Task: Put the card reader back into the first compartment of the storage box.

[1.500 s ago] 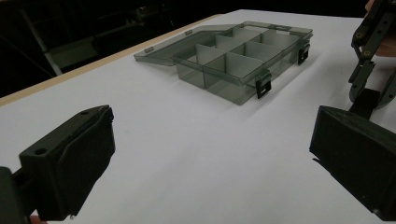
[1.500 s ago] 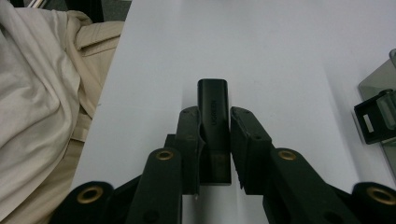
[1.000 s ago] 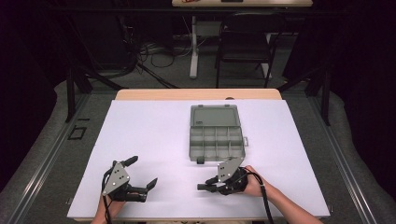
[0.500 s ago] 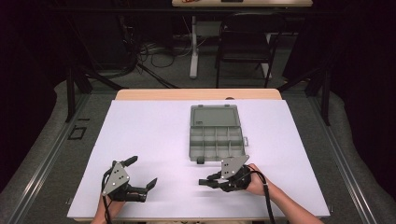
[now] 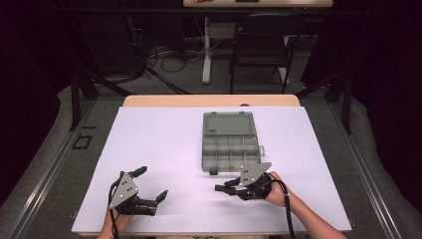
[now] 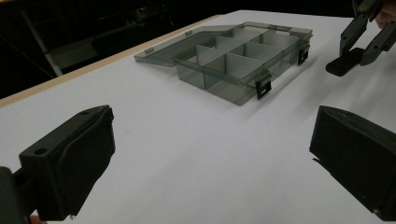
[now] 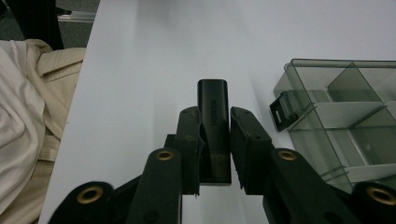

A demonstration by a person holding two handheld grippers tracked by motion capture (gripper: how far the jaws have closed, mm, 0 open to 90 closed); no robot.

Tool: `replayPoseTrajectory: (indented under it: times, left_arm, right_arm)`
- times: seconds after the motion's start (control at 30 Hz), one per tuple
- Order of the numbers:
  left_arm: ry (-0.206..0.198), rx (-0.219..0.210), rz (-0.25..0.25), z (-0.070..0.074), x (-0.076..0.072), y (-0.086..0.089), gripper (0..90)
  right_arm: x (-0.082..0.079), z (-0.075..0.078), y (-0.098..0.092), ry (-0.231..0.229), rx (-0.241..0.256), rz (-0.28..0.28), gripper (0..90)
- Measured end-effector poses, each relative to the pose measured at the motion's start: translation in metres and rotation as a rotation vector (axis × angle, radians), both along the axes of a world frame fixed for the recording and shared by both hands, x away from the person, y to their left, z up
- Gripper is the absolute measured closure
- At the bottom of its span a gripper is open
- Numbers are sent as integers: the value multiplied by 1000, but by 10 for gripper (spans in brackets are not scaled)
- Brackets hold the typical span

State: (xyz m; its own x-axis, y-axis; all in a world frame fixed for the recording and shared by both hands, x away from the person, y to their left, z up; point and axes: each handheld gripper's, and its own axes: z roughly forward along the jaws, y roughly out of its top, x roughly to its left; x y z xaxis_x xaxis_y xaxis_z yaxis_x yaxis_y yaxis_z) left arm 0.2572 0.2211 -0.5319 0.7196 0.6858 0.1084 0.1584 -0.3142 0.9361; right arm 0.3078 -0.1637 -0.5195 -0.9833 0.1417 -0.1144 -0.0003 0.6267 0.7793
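While the left gripper (image 5: 149, 186) rests on the white table (image 5: 164, 144) with its jaws spread wide and nothing between them, well left of the open compartment box (image 5: 230, 147), the right gripper (image 7: 215, 122) pinches a small black oblong piece (image 7: 213, 112) between its pads. In the right gripper view the piece's long axis runs in line with the jaws, its rounded end pointing forward past the fingertips. In the high view that end points left, away from the hand (image 5: 276, 191), and the piece sits just in front of the box's near edge, close to its black latch (image 5: 213, 171).
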Motion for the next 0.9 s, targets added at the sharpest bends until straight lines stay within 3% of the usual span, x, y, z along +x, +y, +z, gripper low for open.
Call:
replayPoseTrajectory:
  times: [0.9]
  left_arm:
    - [-1, -2, -2, 0, 1, 0, 0]
  right_arm:
    - [5, 14, -11, -52, 32, -75, 739]
